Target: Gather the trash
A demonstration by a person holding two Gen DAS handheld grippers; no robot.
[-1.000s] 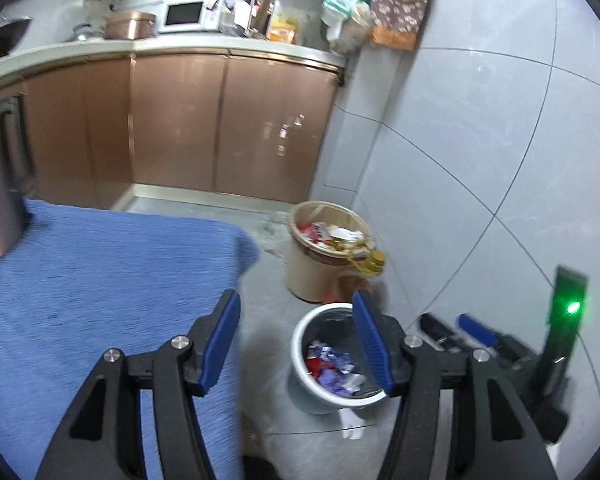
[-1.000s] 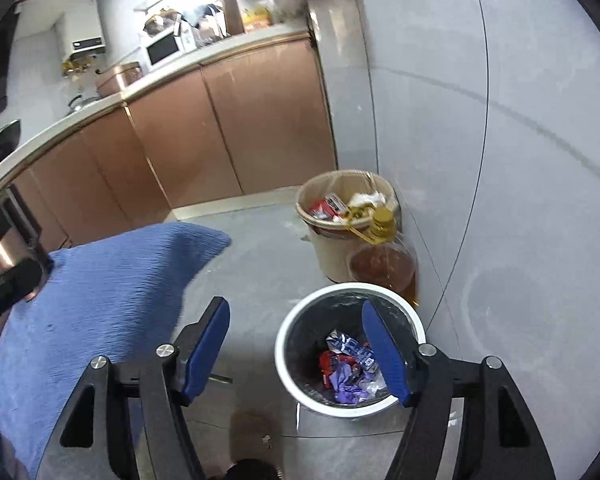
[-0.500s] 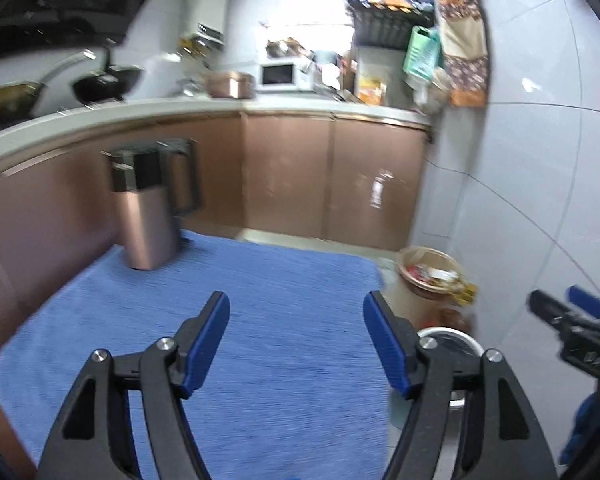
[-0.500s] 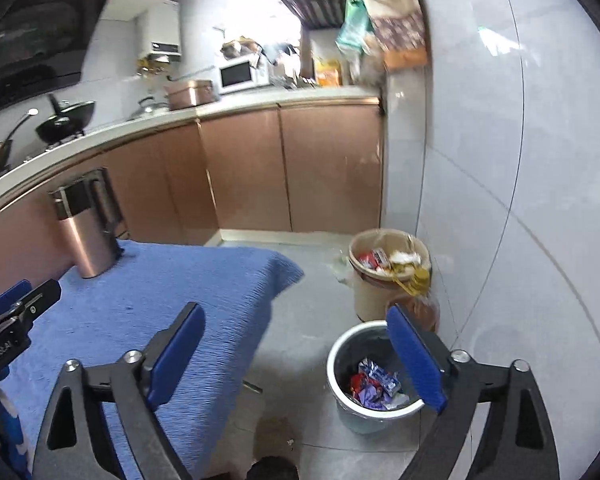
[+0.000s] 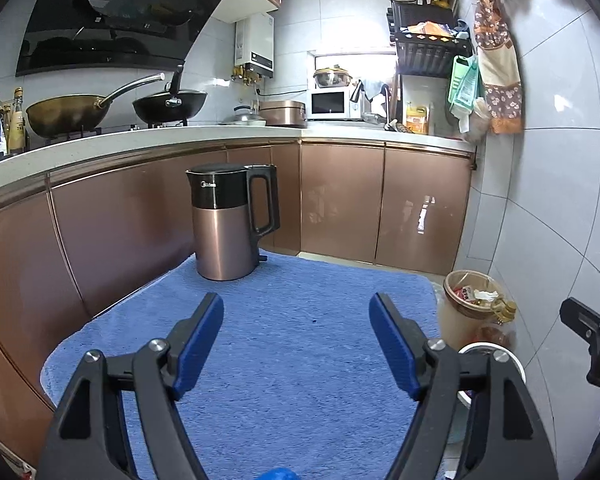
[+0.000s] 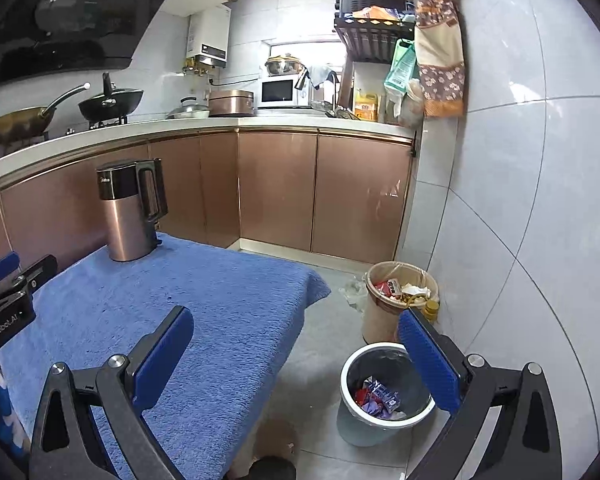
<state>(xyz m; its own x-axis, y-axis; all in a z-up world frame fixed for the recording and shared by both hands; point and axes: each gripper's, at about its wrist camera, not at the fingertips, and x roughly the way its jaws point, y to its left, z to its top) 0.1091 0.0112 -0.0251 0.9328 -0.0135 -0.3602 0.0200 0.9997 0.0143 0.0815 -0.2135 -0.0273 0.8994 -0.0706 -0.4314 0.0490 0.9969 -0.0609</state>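
Both grippers held level over the blue cloth covering the table. Left gripper: jaws wide apart, nothing between them. Right gripper: jaws wide apart, likewise empty.

Trash located: coloured wrappers lie inside the white-rimmed bin on the floor, at 5 o'clock in the right wrist view, just off the table's corner. A tan bin behind it, against the wall at 3 o'clock, is heaped with packets and scraps. In the left wrist view only a sliver of the white rim shows at 4 o'clock behind the right-hand finger.

Cloth surface: only a copper kettle stands at 12 o'clock in the left view. No loose litter seen on the cloth; one tiny dark speck near centre, too small to identify. A blue rounded shape at the left view's bottom edge, unidentifiable.

Judgement: step in hand looks like scanning for remaining trash, or the task is near finished. Next move calls for sweeping the views over cloth and floor for a target before any reach.
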